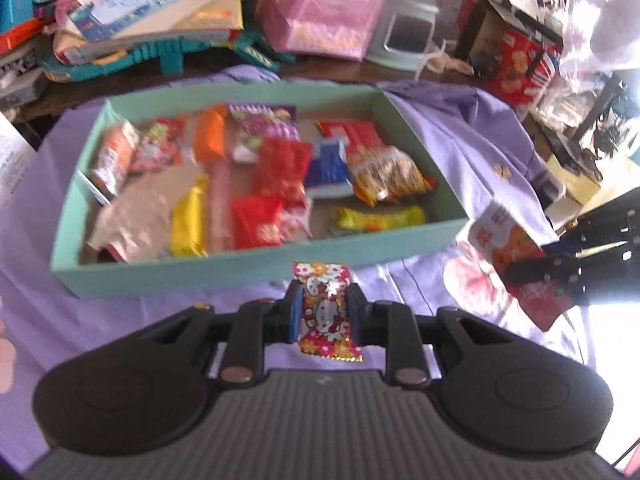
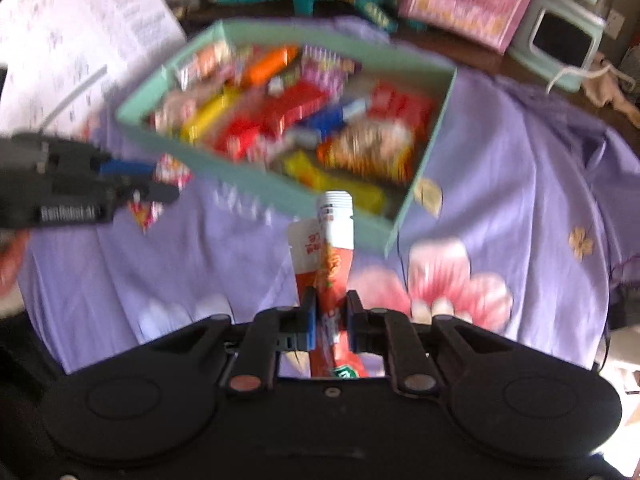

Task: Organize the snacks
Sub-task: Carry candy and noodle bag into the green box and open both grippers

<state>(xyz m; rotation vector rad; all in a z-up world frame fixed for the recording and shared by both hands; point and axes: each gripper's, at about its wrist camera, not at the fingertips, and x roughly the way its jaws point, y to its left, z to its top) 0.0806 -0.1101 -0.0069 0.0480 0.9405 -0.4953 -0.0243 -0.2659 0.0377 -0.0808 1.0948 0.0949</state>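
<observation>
Held a small cartoon-cat candy [image 1: 326, 312] upright in the left gripper [image 1: 325, 312], pads pinched on its sides, above the purple cloth [image 1: 460, 140] just before the near wall of the mint box [image 1: 180, 270]. Held a red-and-white sachet [image 2: 334, 264] in the right gripper [image 2: 331, 320], clamped on its lower part, white end toward the box's near corner. Lay crowded with wrapped snacks [image 1: 280, 172], that box on the cloth, with a pink bag [image 1: 324, 4] and other clutter behind.
</observation>
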